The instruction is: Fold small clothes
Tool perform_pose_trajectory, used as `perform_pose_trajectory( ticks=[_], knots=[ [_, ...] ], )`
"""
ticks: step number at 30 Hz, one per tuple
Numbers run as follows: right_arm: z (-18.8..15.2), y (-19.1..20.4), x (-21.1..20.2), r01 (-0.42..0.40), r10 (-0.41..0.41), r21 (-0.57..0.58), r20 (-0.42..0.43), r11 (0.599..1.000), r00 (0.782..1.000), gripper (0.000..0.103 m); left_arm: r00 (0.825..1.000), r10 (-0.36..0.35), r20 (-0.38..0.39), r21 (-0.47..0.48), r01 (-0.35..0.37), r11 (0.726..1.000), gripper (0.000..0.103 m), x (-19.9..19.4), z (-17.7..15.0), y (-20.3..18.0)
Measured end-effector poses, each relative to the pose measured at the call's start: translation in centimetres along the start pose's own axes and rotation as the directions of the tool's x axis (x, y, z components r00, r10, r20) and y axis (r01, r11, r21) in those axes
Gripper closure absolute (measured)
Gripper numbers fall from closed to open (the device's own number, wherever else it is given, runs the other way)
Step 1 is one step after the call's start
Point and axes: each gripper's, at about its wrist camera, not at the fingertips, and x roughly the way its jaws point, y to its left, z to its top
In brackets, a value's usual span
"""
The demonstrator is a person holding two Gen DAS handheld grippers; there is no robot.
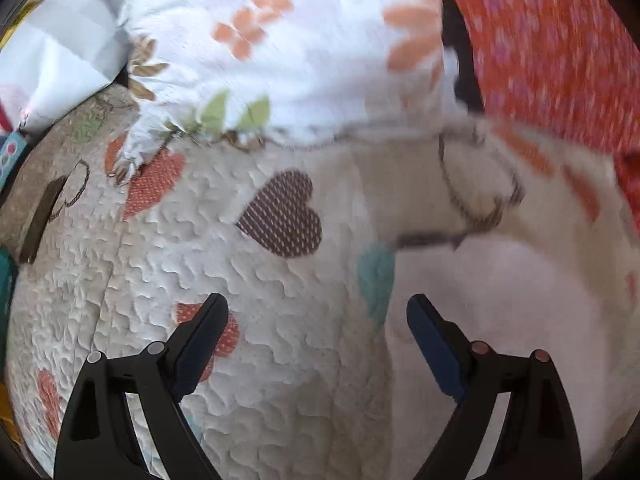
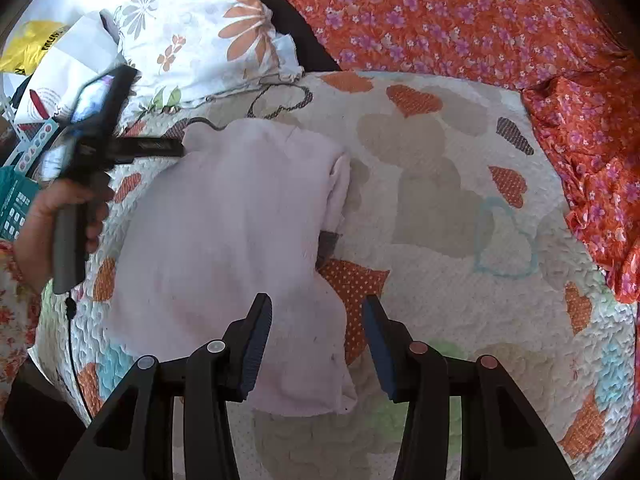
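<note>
Folding pale pink soft cloth [image 2: 224, 248] lying mid-bed on heart-print quilted bedspread [image 2: 440, 208]; our left claw [image 1: 316, 316] and right claw [image 2: 316, 316] both spread, empty. Next we'd judge: pinch the near hem.

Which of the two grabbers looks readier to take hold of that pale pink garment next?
Probably the right gripper: its open fingers sit directly over the pink garment's near edge. The left gripper is open over the heart quilt, with the garment off to its side.
</note>
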Motion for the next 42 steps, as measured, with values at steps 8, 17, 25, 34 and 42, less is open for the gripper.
perform_pose_trajectory(
  ticks=[8,17,25,34,42],
  knots=[
    [-0.1,0.6,-0.9,-0.007,0.007,0.012,0.021,1.0,1.0,0.052,0.999,-0.054,0.001,0.114,0.054,0.992,0.012,-4.3,-4.1,-3.7],
    [-0.6,-1.6,-1.7,0.007,-0.009,0.081,0.032,0.997,0.999,0.05,1.0,-0.029,0.012,0.27,0.024,0.963,0.031,-7.0,-9.1,-6.9],
    [-0.7,-2.3,-2.6,0.012,-0.017,0.101,0.046,0.995,0.999,0.048,0.999,-0.046,-0.015,0.238,0.049,0.97,0.03,-6.0,-14.6,-6.4],
    [-0.6,-2.4,-2.3,0.012,-0.017,0.109,0.041,0.994,0.999,0.048,0.989,-0.126,-0.081,0.142,0.137,0.98,0.03,-6.7,-17.8,-4.0],
    [-0.4,-0.5,-2.8,-0.054,0.046,0.065,0.12,0.996,0.992,0.048,0.984,-0.128,-0.121,0.14,0.145,0.98,0.03,-7.9,-18.8,-2.9]
  ],
)
